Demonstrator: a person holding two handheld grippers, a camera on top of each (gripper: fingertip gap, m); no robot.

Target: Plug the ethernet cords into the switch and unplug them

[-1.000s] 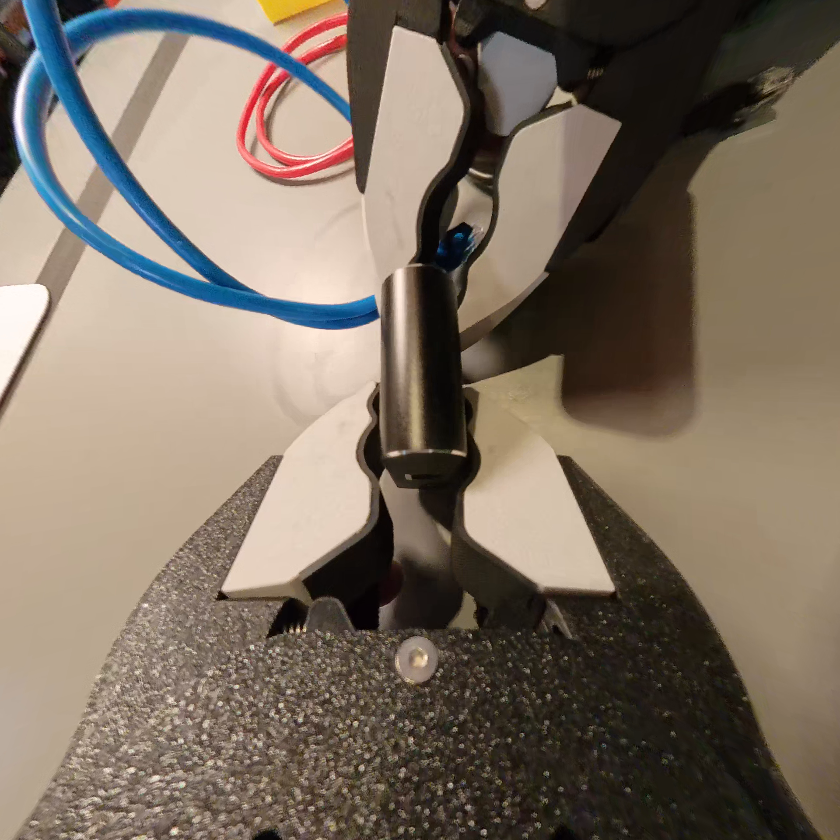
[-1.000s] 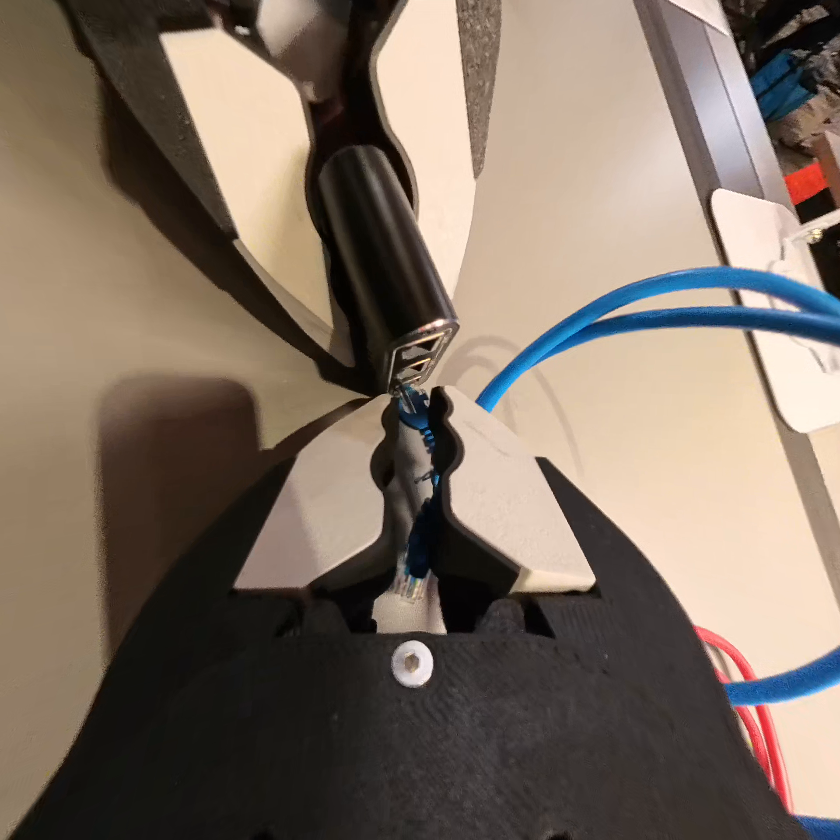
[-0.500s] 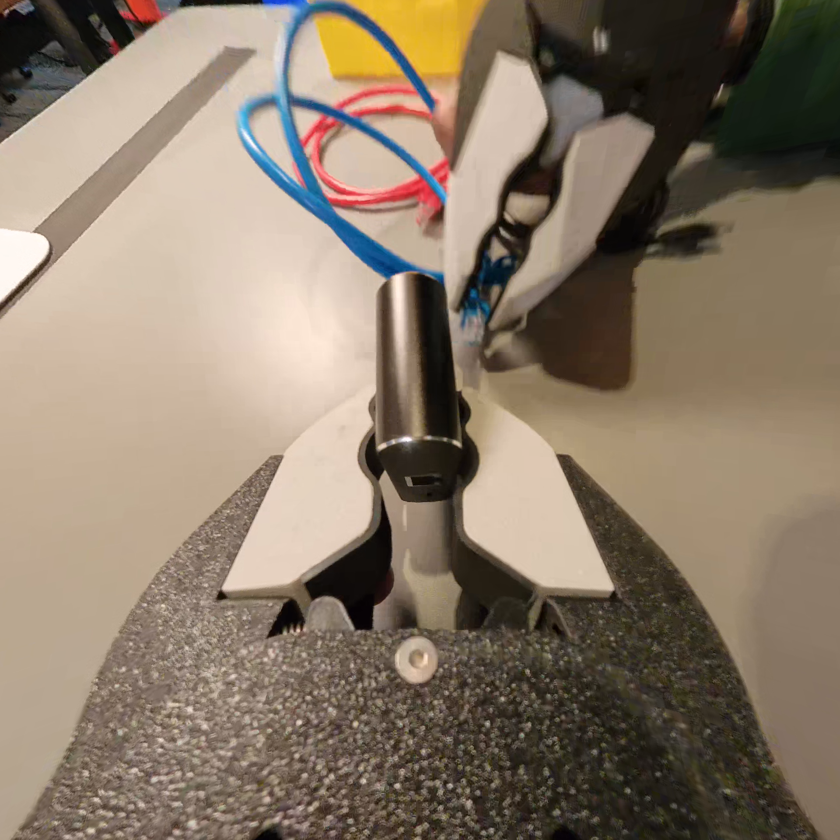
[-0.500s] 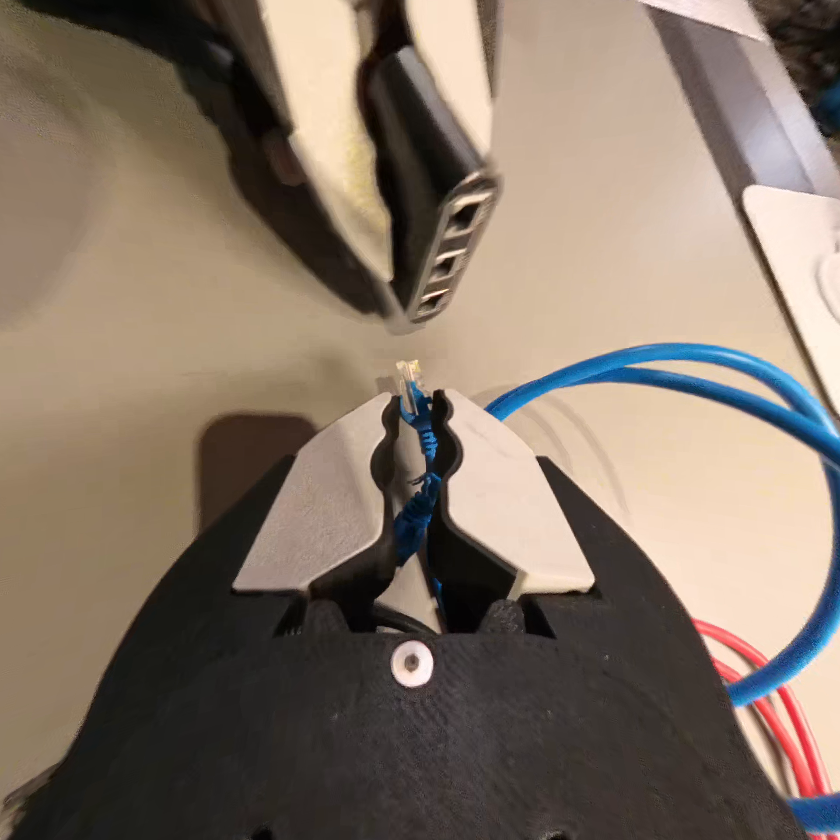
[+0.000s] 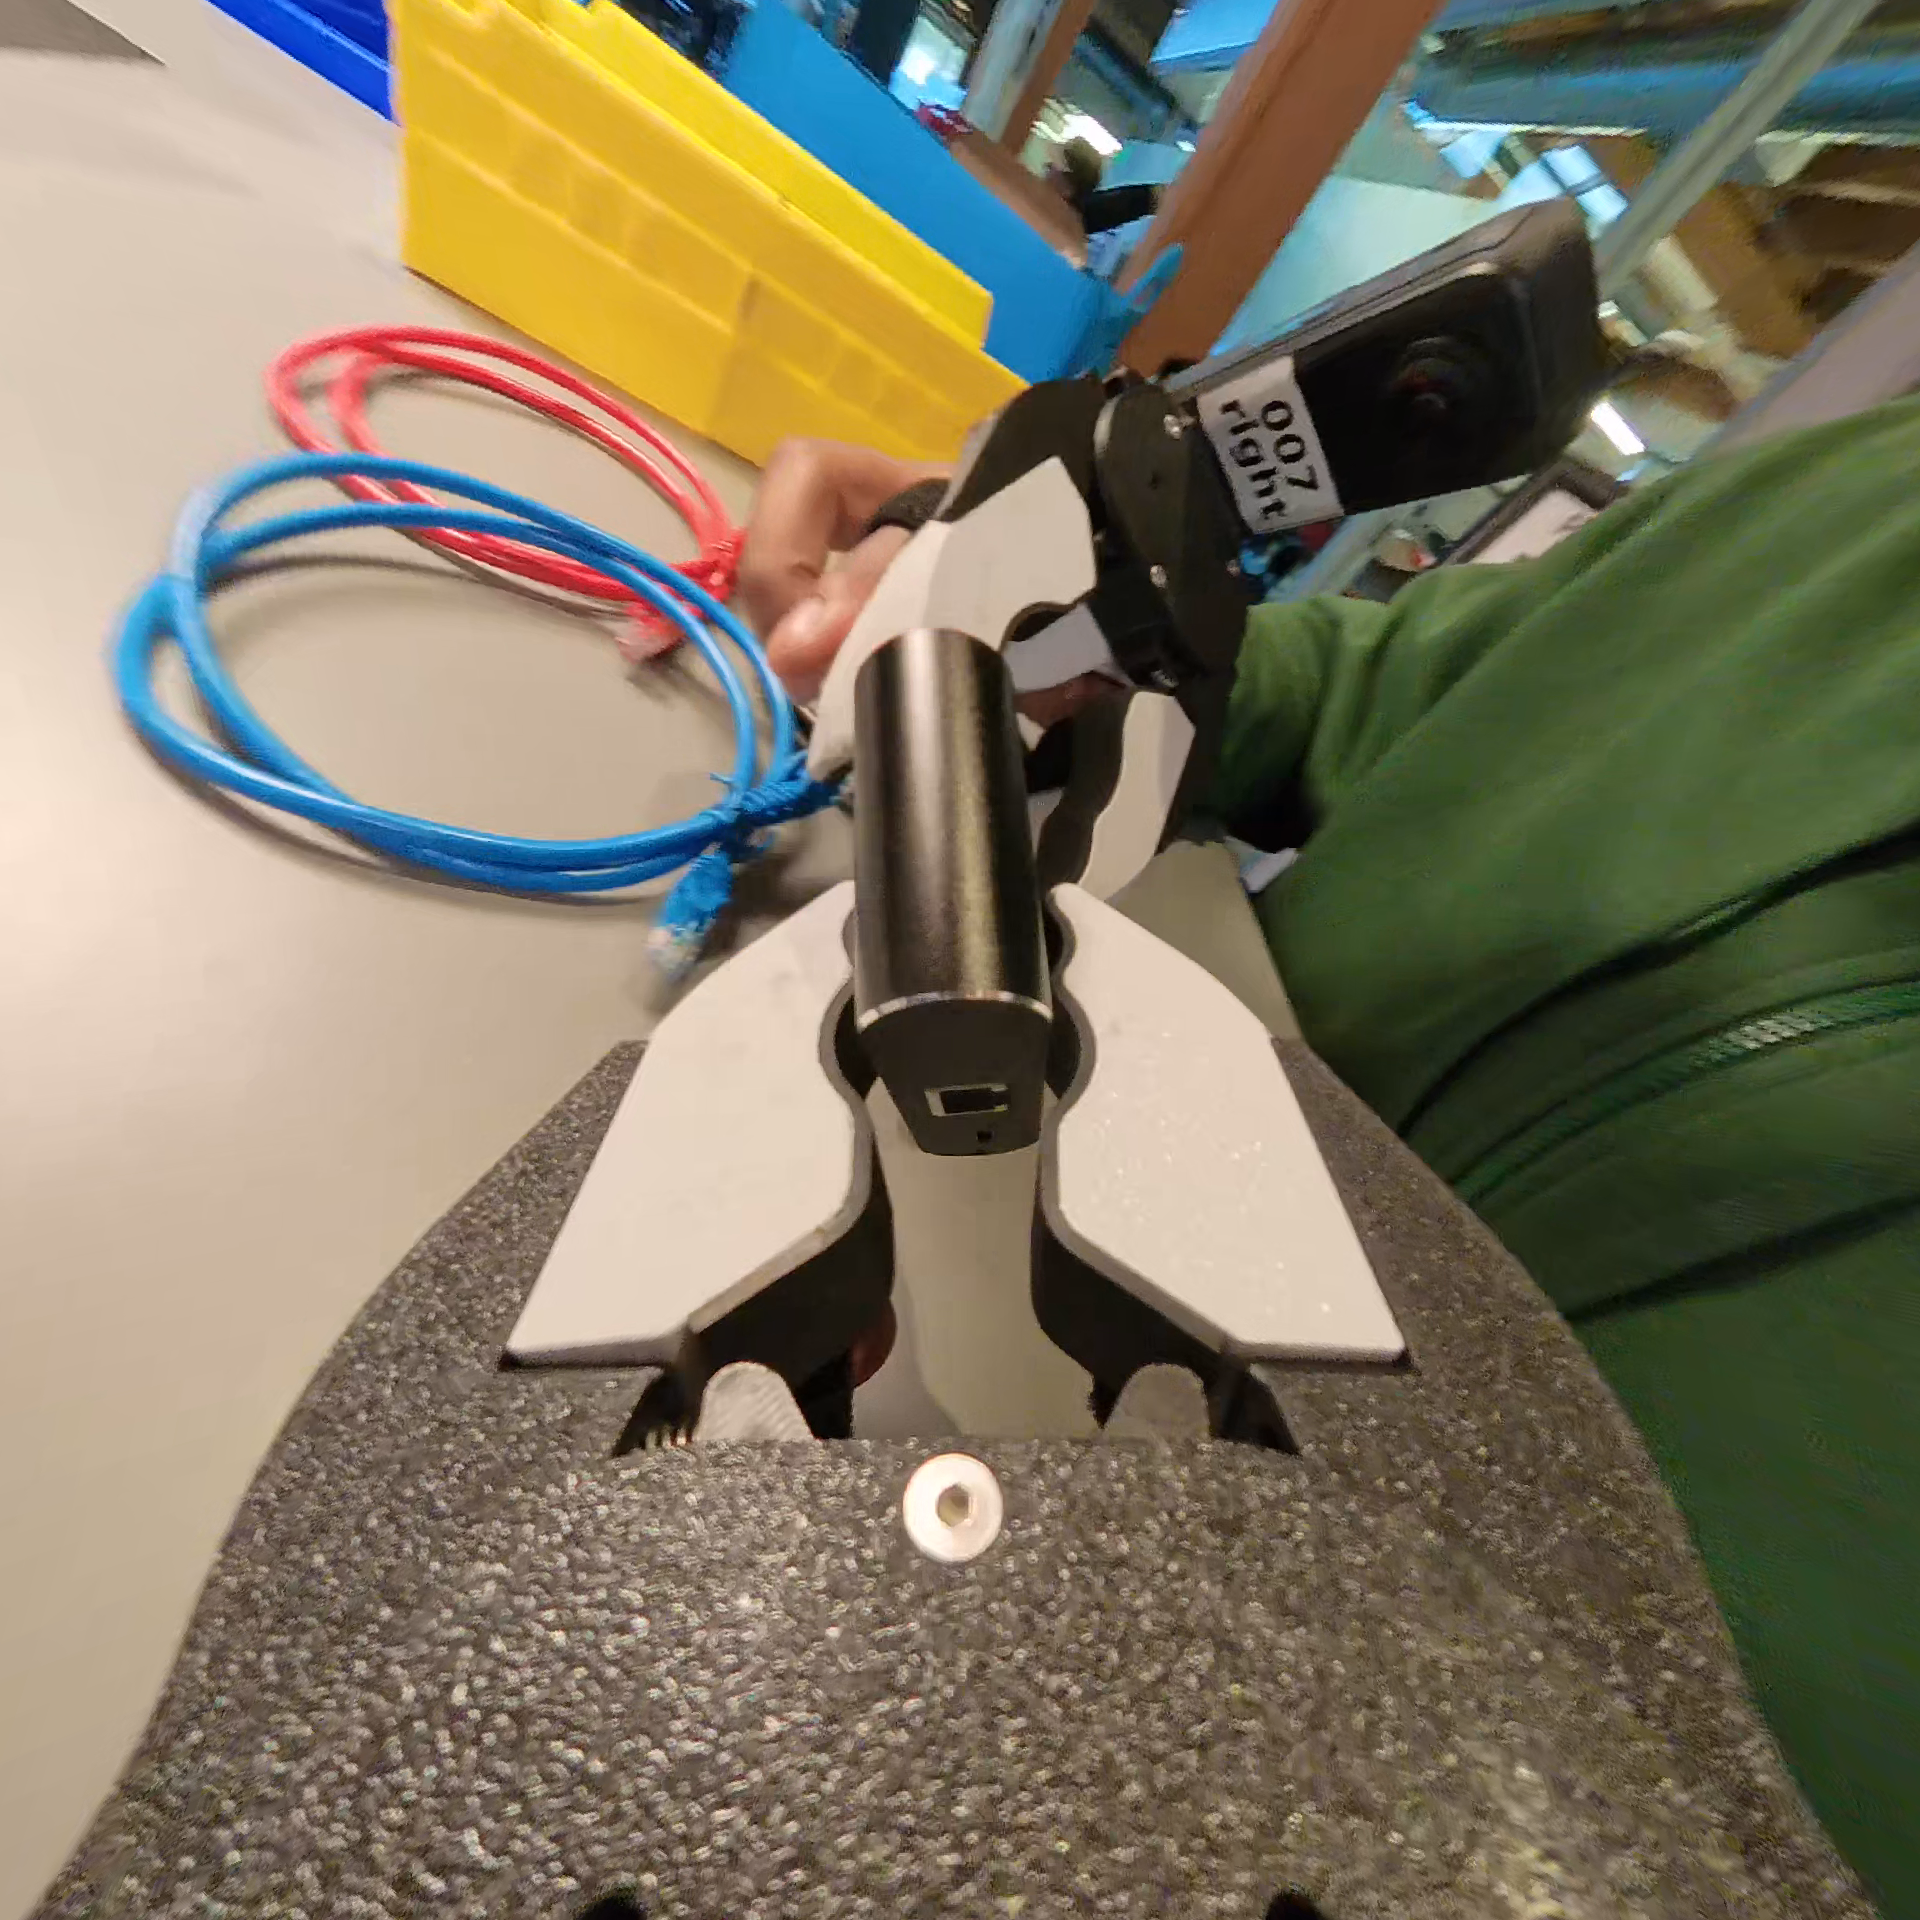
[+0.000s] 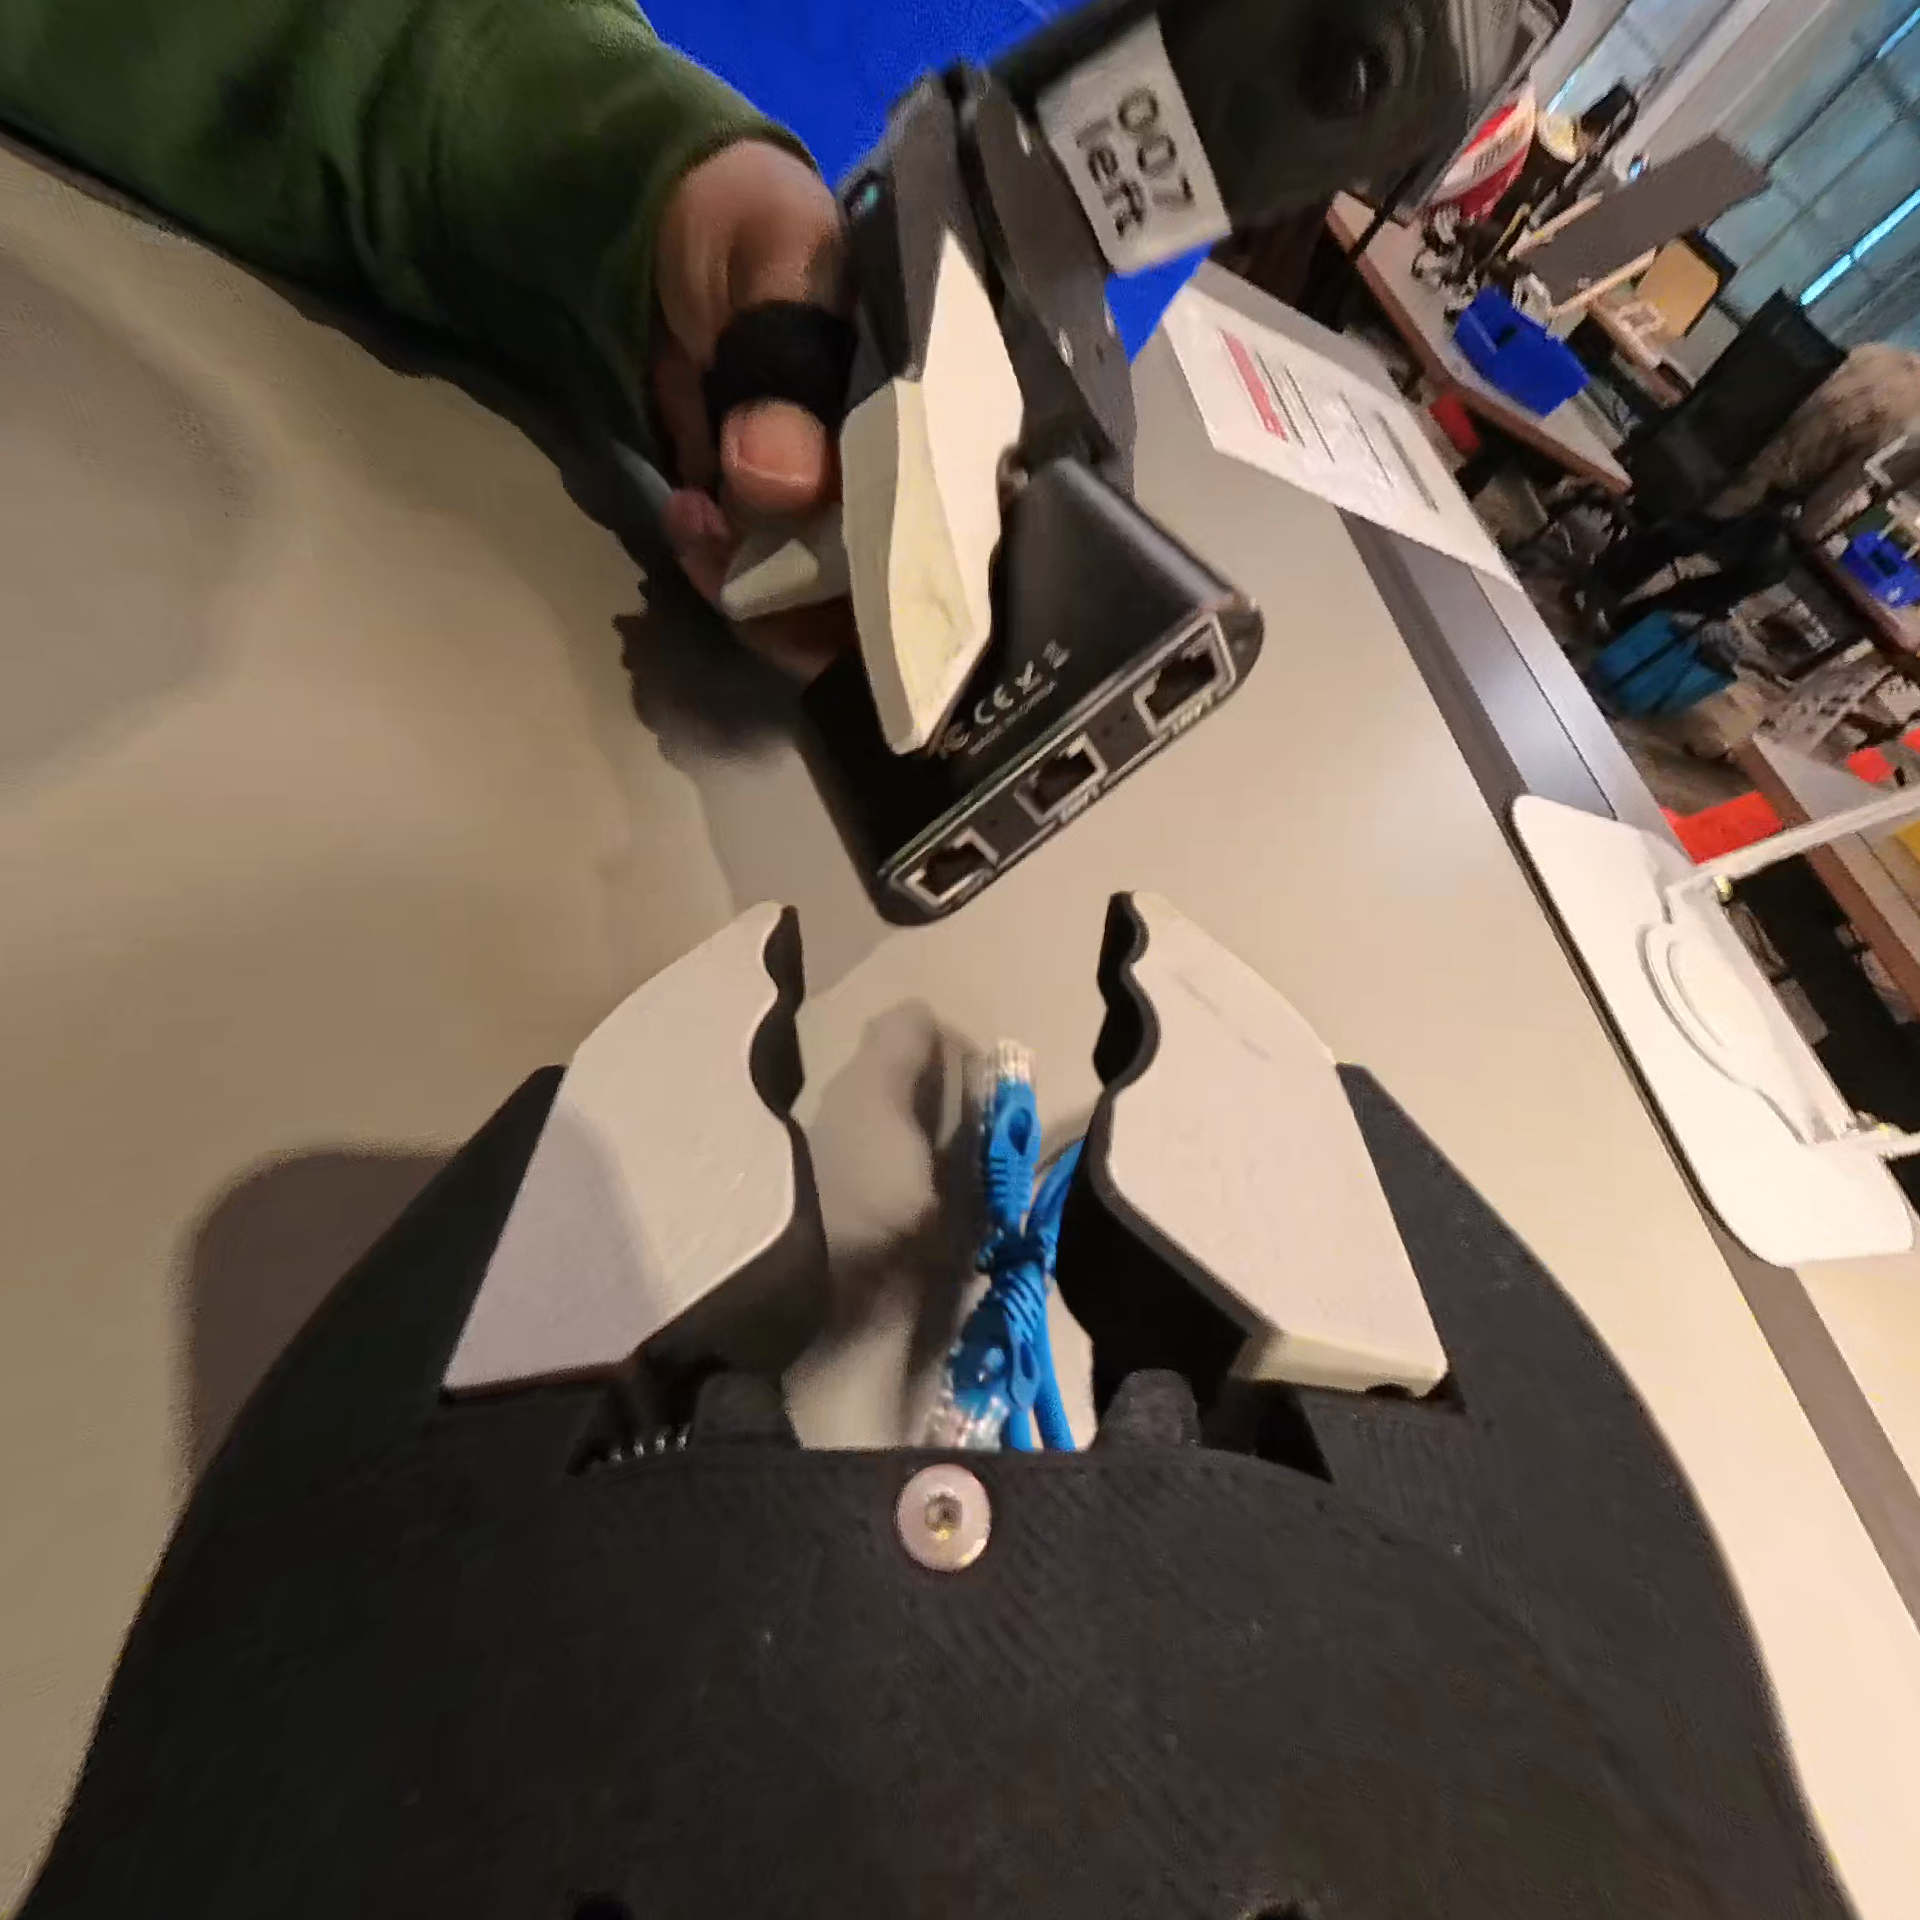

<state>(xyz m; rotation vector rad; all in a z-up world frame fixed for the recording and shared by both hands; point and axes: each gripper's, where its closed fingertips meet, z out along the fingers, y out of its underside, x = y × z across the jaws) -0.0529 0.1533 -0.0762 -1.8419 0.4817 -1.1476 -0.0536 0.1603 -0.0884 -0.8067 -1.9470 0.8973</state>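
My left gripper [image 5: 951, 914] is shut on the black switch [image 5: 940, 790], which stands up between its fingers. In the right wrist view the switch [image 6: 1101, 717] shows three empty ports facing my right gripper [image 6: 951, 925], which is open. A blue ethernet plug [image 6: 1006, 1091] lies loose between the right gripper's fingers, close to the right one and a short way from the ports. The blue cord's coil [image 5: 416, 831] lies on the table, with another blue plug [image 5: 688, 909] at its end. One of the right gripper's fingers [image 5: 966, 561] shows behind the switch.
A red cord coil [image 5: 468, 457] lies beyond the blue one. A yellow bin [image 5: 665, 239] stands behind it. A green sleeve [image 5: 1558, 779] fills the right side. A white flat base [image 6: 1714, 1039] and a paper sheet [image 6: 1330, 426] lie near the table's far edge. Only a small space, under 4 cm, lies between the two pairs of fingers. The blue plug [image 5: 688, 909] is about 7 centimeters from both grippers' fingertips.
My right gripper has opened and let go of the blue plug. The two grippers have drawn apart and tilted, so the switch's ports now show empty.
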